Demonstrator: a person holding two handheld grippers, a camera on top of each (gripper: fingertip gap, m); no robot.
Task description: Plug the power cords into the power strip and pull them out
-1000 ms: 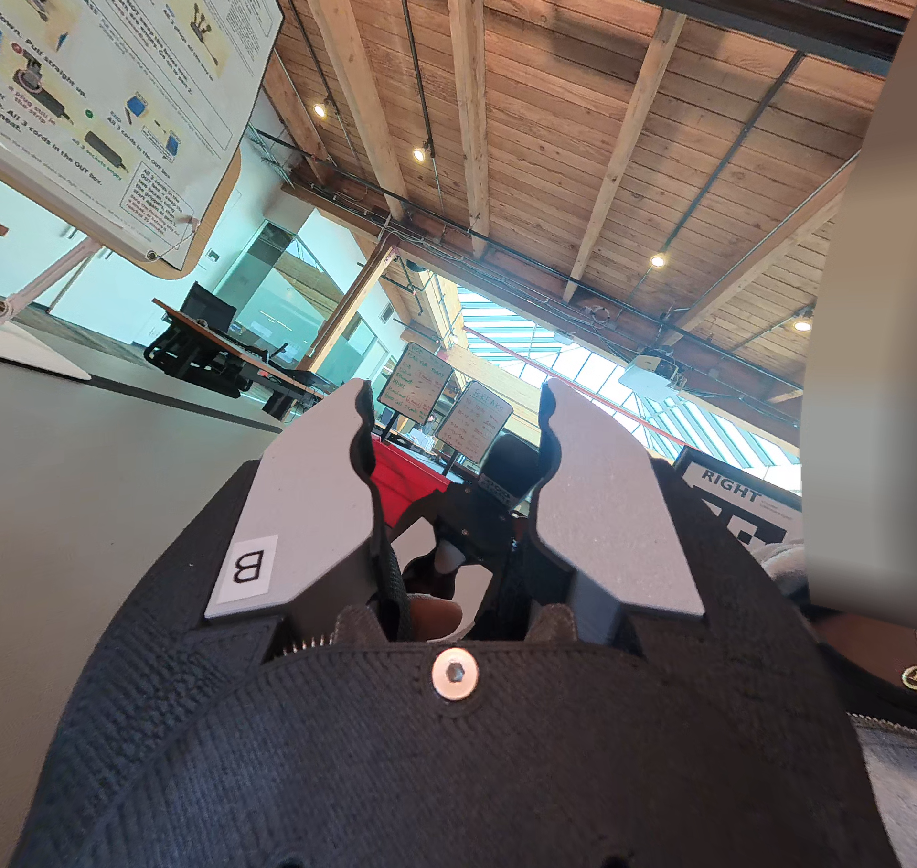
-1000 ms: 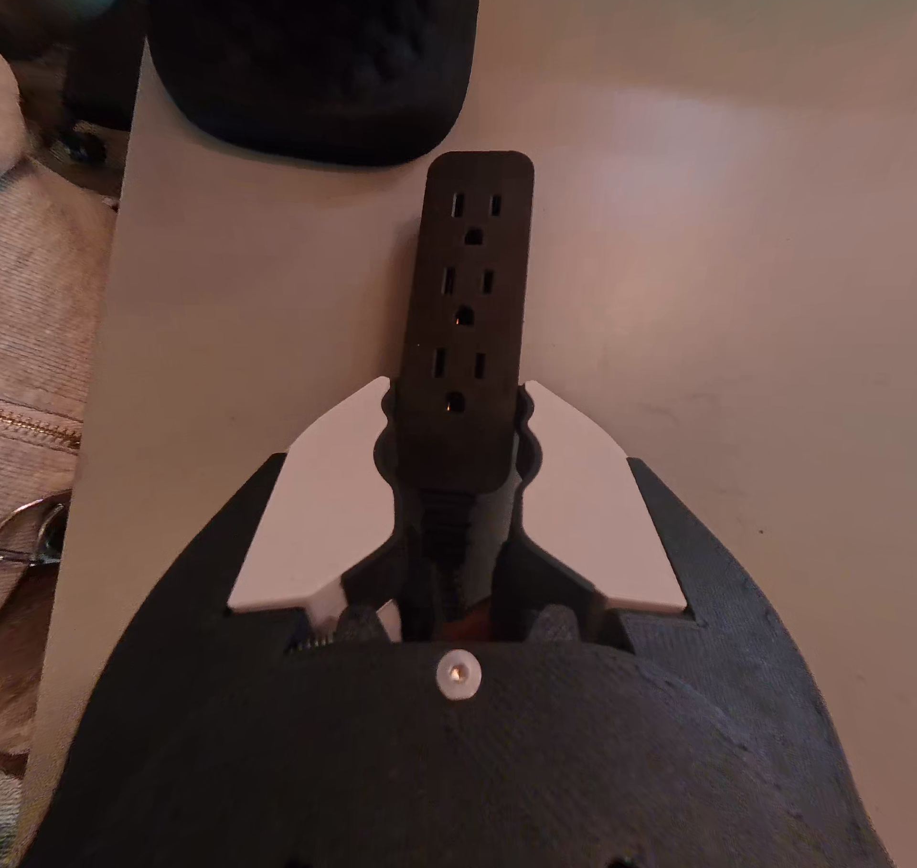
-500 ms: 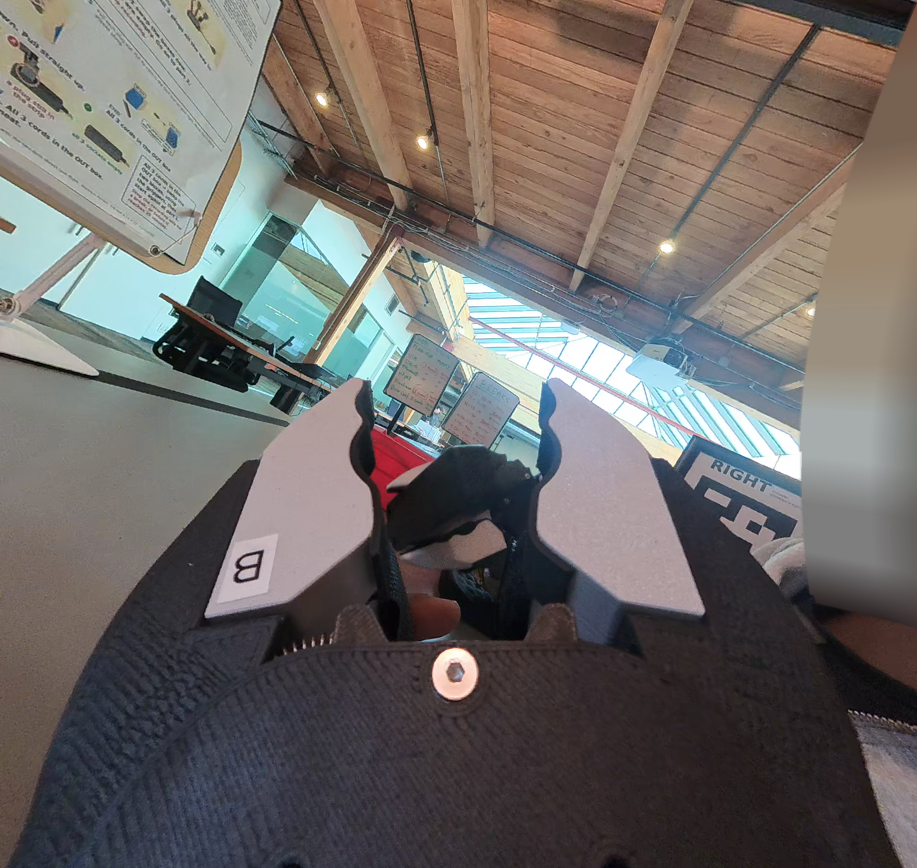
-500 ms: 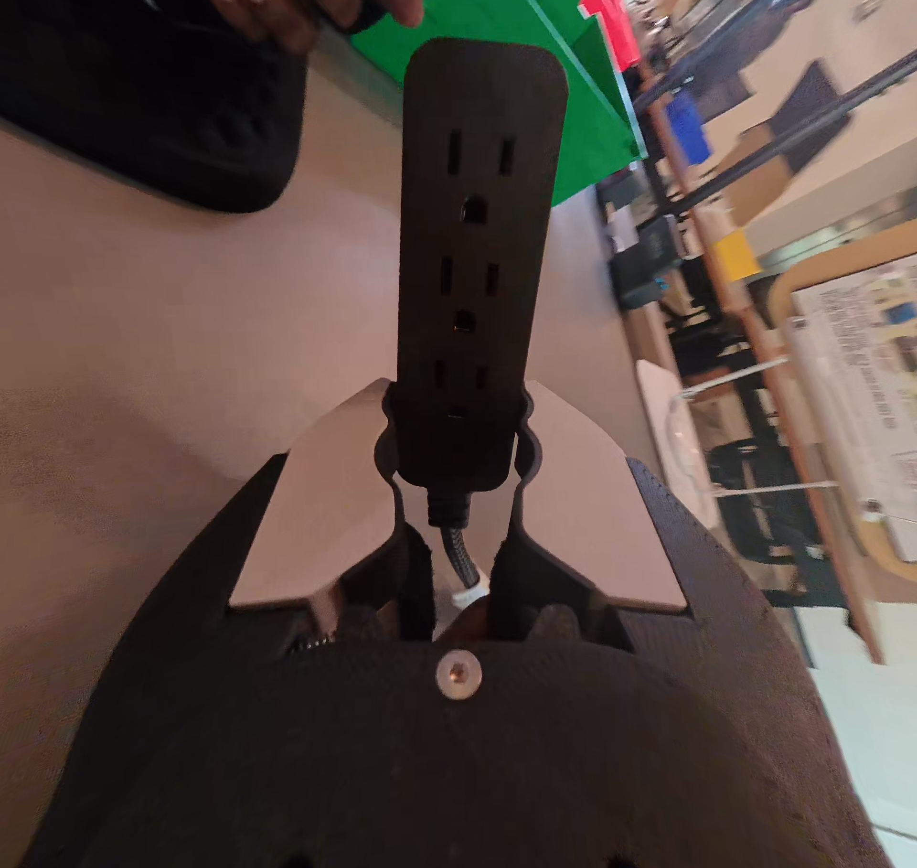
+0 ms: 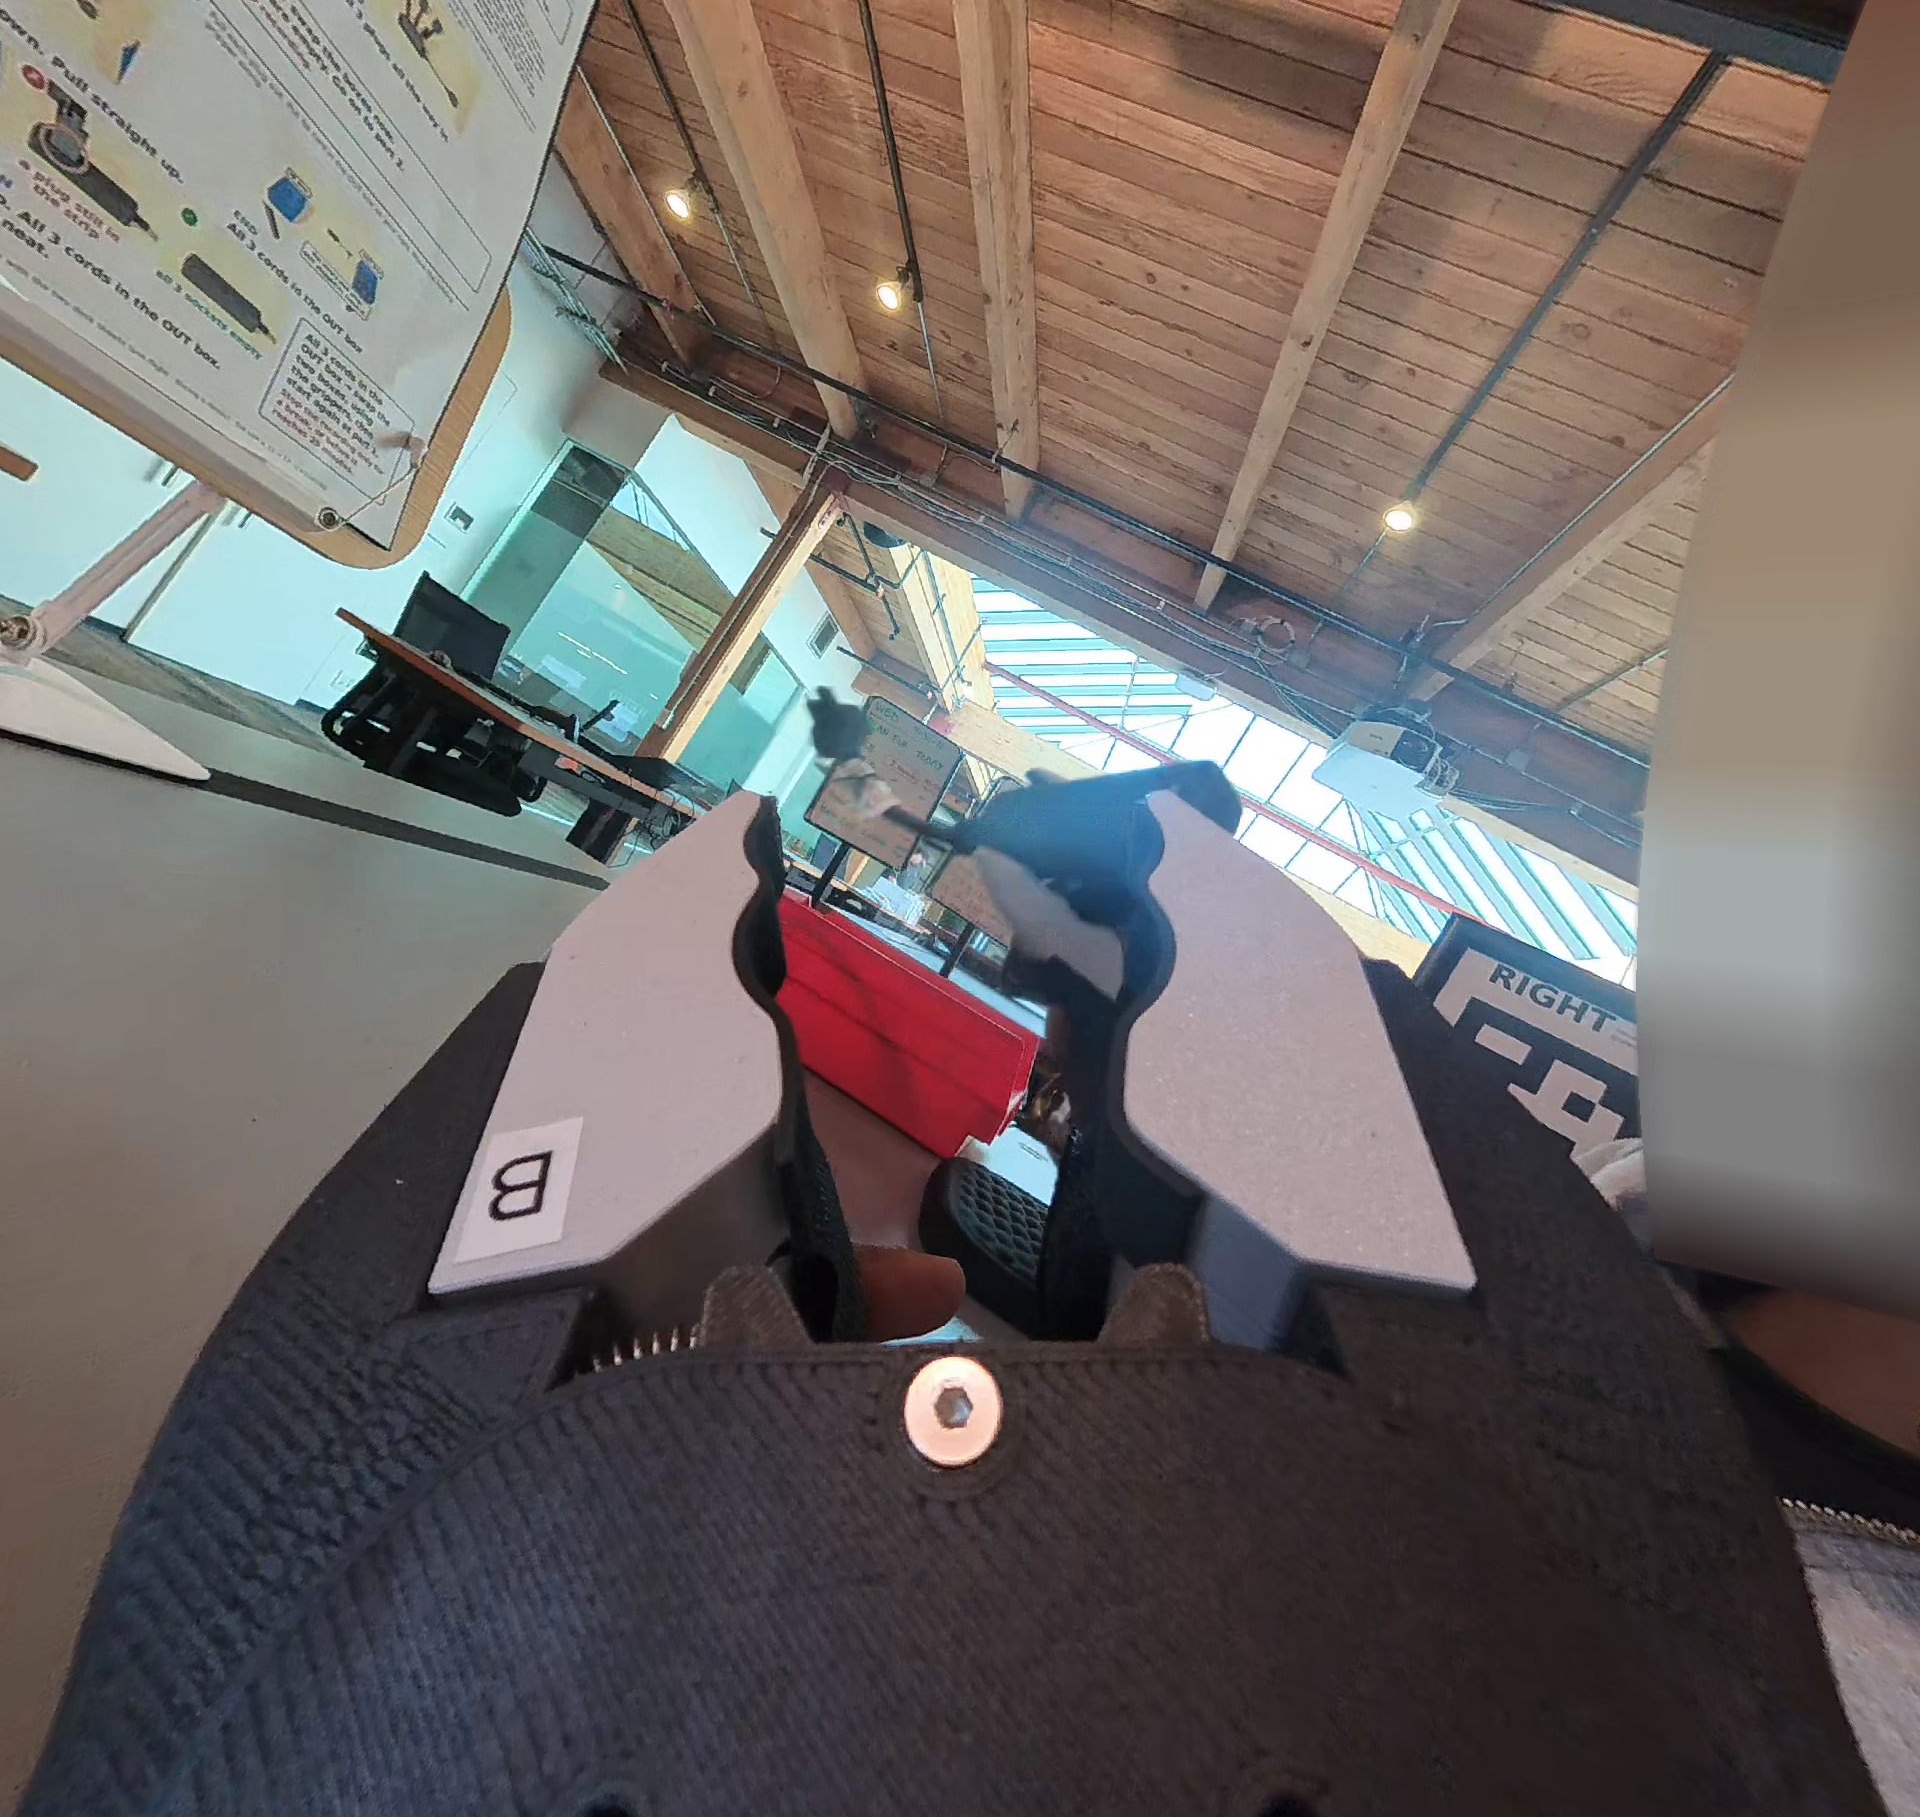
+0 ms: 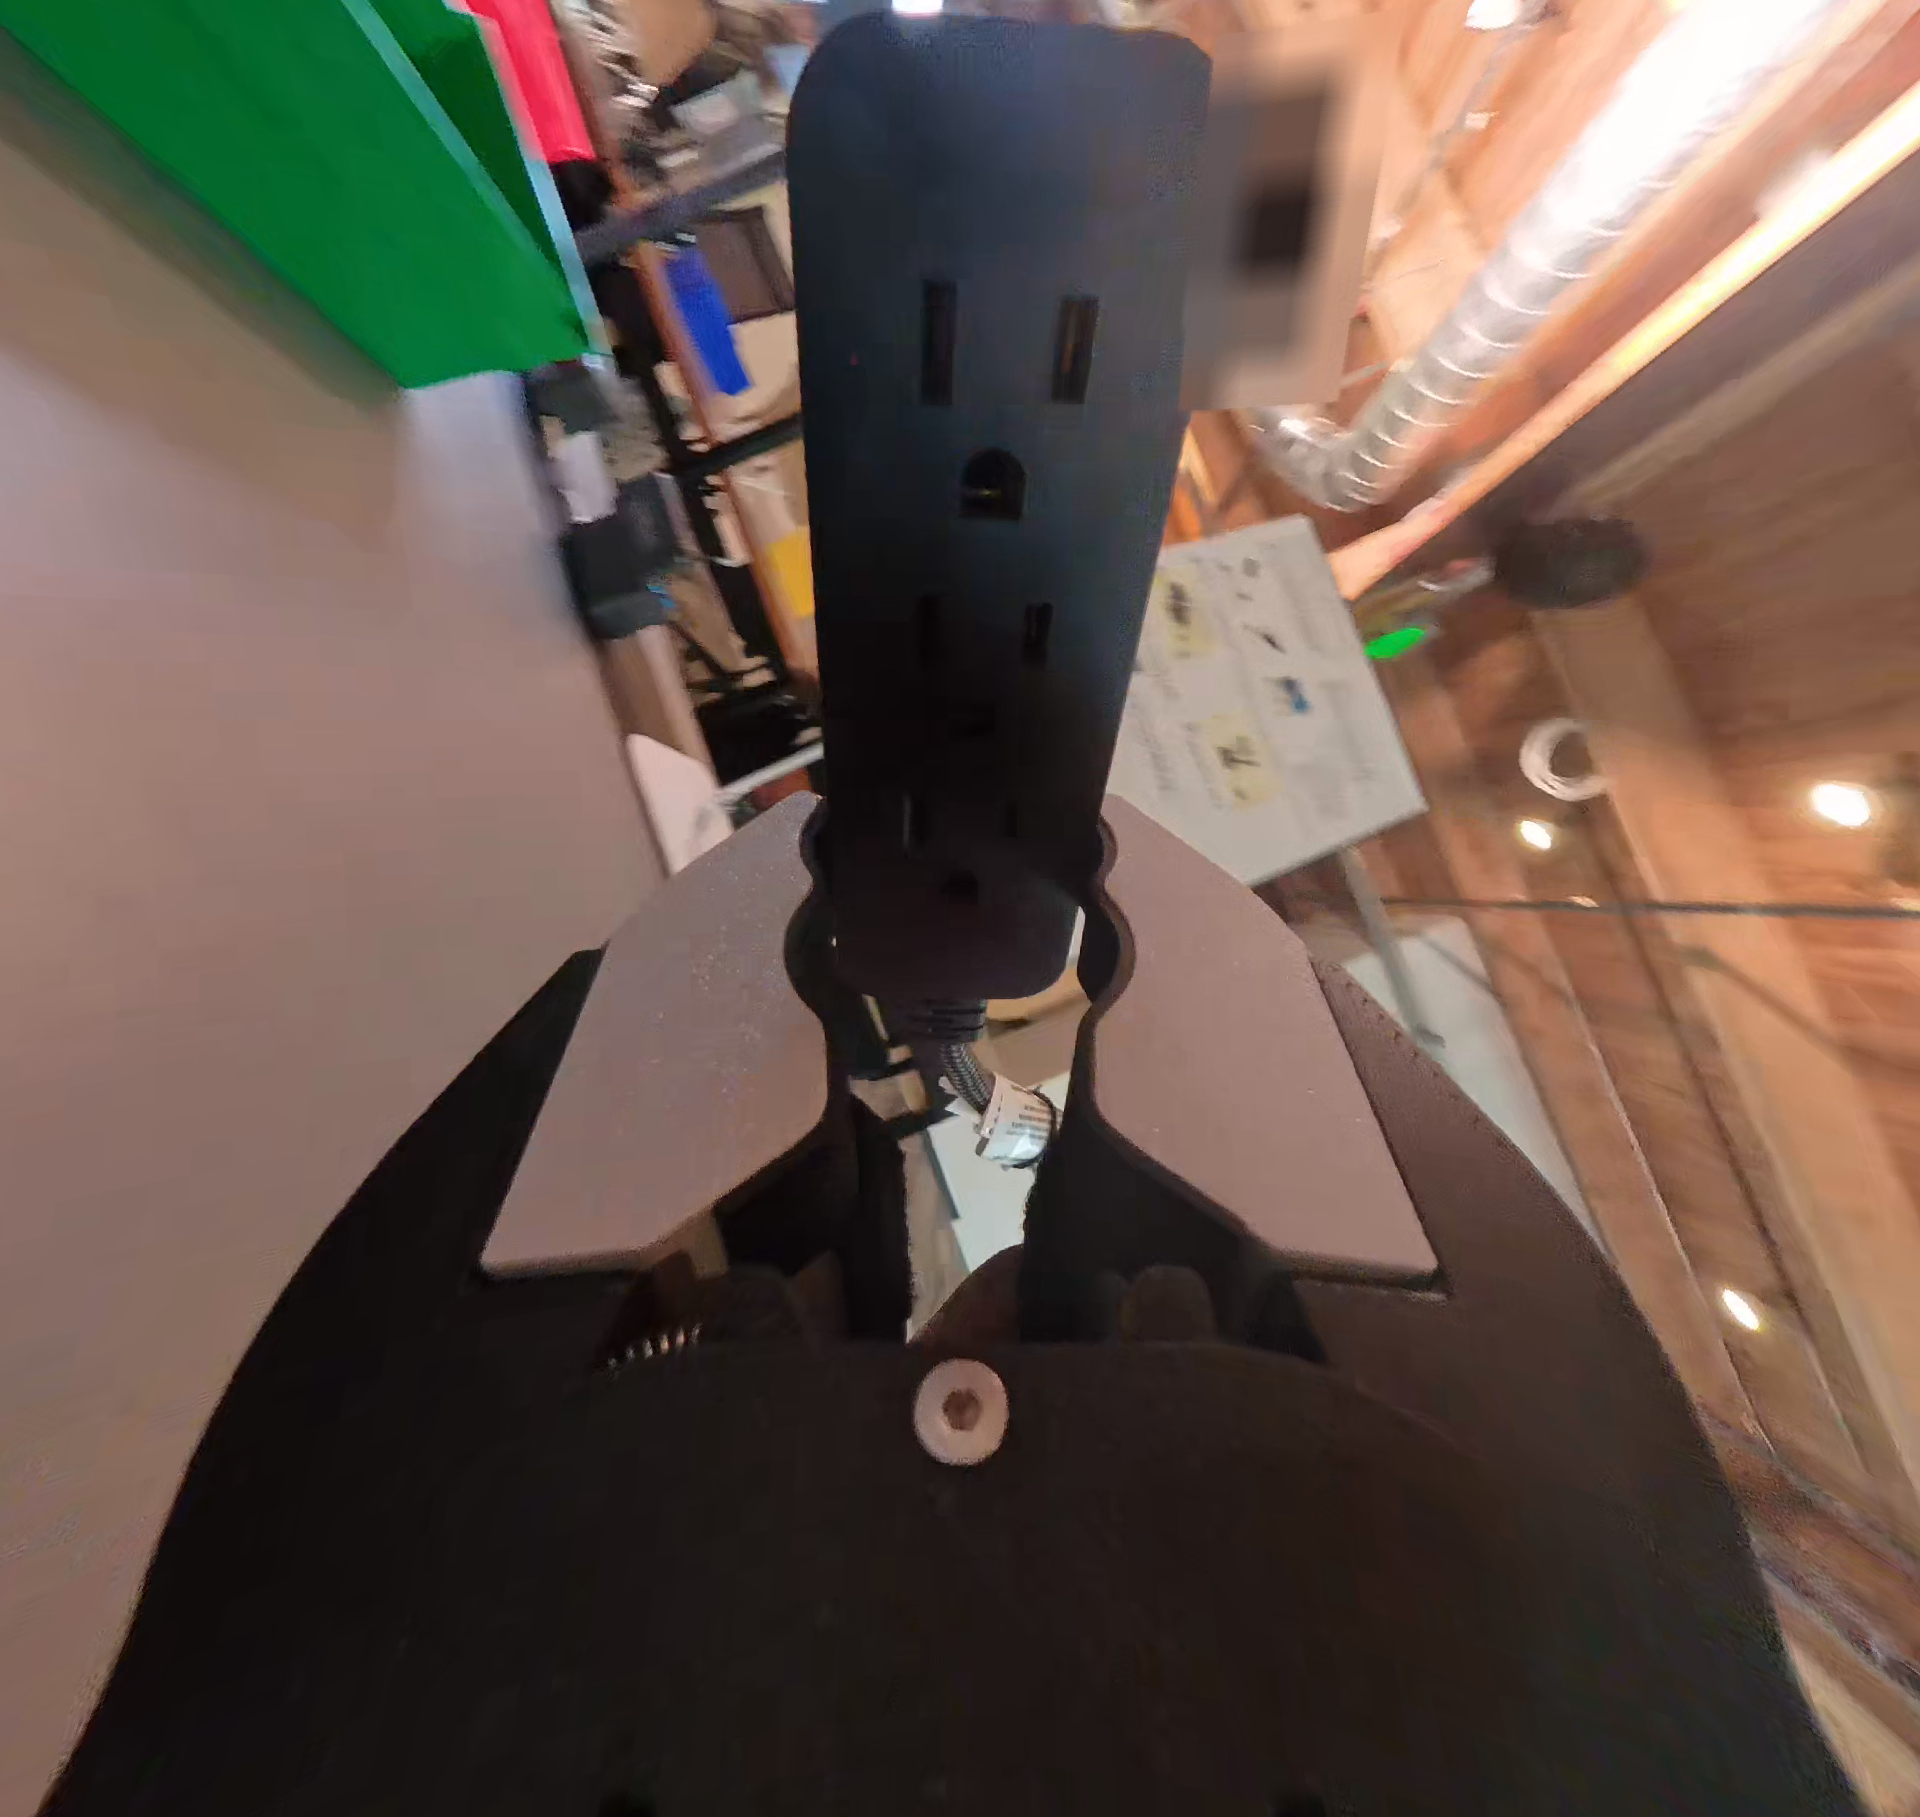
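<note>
- The right gripper is clamped on the near end of a black power strip, its two grey fingers pressing the strip's sides.
- The power strip is held up off the table and points away from the camera, showing three sockets with nothing plugged in.
- A braided cord with a white tag leaves the strip's near end, between the fingers.
- A green bin sits at the far left, with a red bin just behind it.
- The left gripper has its fingers apart, holding nothing, and is tilted up toward a wooden ceiling.
- Beyond its fingertips the right gripper appears, blurred.
- A red bin shows between the fingers, farther off.
- An instruction board stands at the far left.
</note>
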